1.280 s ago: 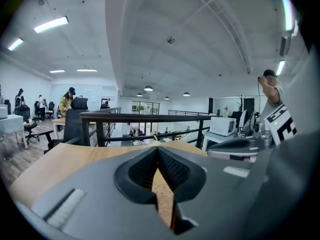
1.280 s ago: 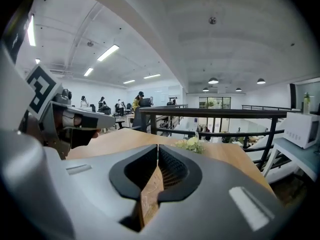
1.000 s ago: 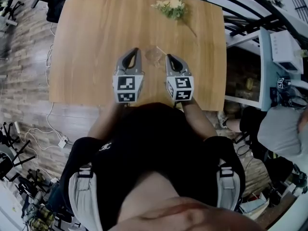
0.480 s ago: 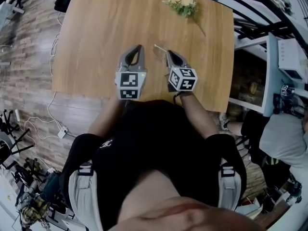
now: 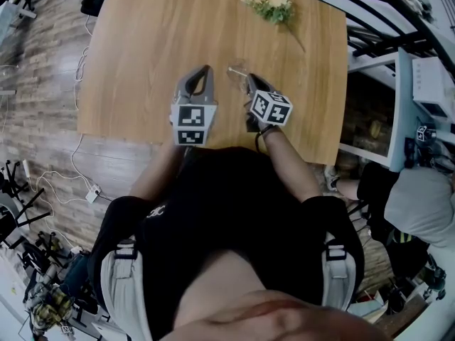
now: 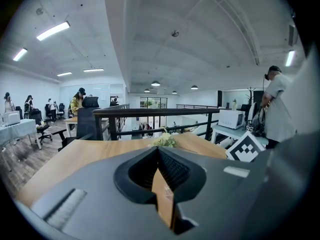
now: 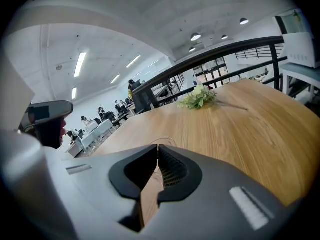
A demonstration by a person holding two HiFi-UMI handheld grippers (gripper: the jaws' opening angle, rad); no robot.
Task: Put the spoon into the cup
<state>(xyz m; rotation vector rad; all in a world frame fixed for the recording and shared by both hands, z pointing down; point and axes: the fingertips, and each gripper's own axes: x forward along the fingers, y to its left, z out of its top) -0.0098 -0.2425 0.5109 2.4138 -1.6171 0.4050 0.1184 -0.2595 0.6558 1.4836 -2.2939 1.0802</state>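
A clear glass cup (image 5: 237,72) stands on the wooden table (image 5: 142,48), between the tips of my two grippers. In the right gripper view only its faint rim (image 7: 161,140) shows, just beyond the jaws. My right gripper (image 5: 249,78) (image 7: 158,146) is shut beside the cup's right side, its marker cube tilted. I see nothing between its jaws. My left gripper (image 5: 207,69) (image 6: 158,150) is shut and empty, left of the cup. I cannot make out the spoon in any view.
A sprig of pale flowers (image 5: 272,6) (image 7: 198,98) lies at the table's far right. A dark railing runs behind the table. A side table with a white appliance (image 5: 434,84) and a seated person (image 5: 419,204) are to the right.
The right gripper has rolled, so its cube now sits tilted, and it has sunk toward the table by the cup. The left gripper has stayed in place.
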